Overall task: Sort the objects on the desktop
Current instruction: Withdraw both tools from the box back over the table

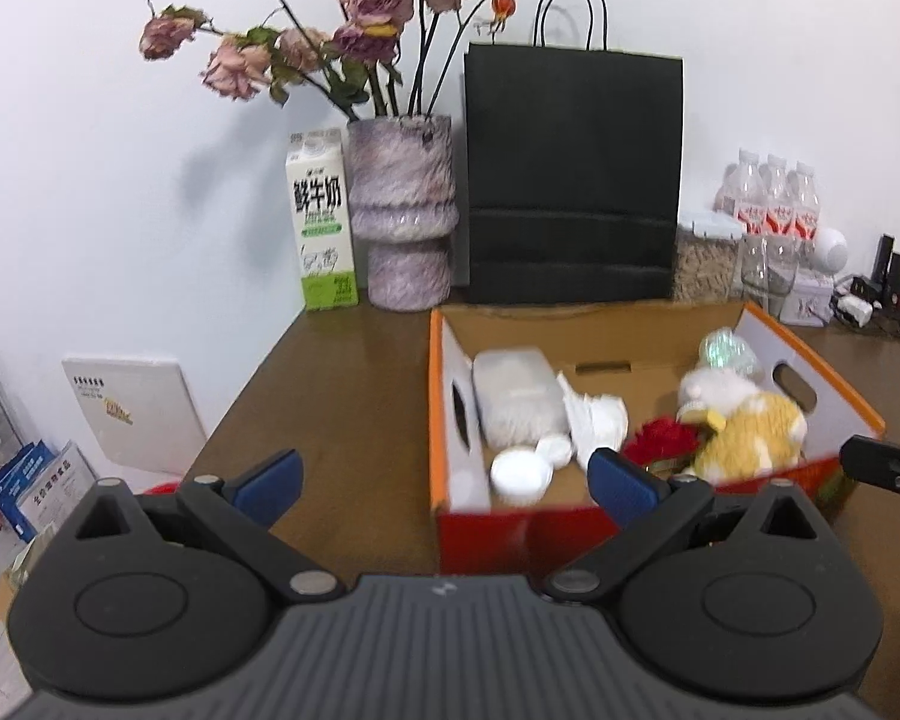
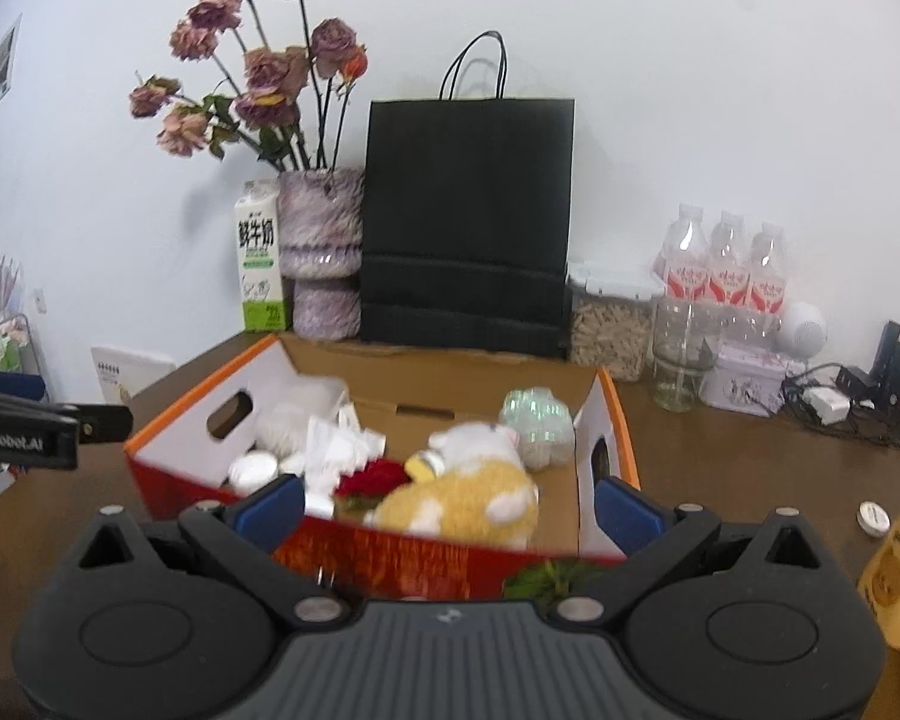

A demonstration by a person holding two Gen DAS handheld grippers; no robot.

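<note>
Two handheld grippers face an open cardboard box (image 1: 624, 324) with orange-edged flaps, standing on a brown wooden table (image 1: 342, 396). The left gripper (image 1: 444, 483) has its blue-padded jaws spread wide with nothing between them; the box's red front wall sits just ahead of the right-hand jaw, and bare table lies ahead of the left-hand one. The right gripper (image 2: 450, 507) is likewise wide apart and holds nothing, and the box's front wall spans the gap between its jaws.

Inside the box, beyond the jaws, lie a yellow and white plush toy (image 2: 468, 492), a red artificial flower (image 2: 372, 477), a white round lid (image 1: 519, 474), crumpled white paper (image 1: 594, 420) and a white plastic container (image 1: 516, 396). A yellow mug (image 2: 897, 576) stands on the table to the outside of the right gripper's right-hand jaw.

Far beyond the box, against the wall, stand a milk carton (image 1: 321, 219), a vase of dried roses (image 1: 402, 210), a black paper bag (image 1: 570, 174) and water bottles (image 2: 723, 264).
</note>
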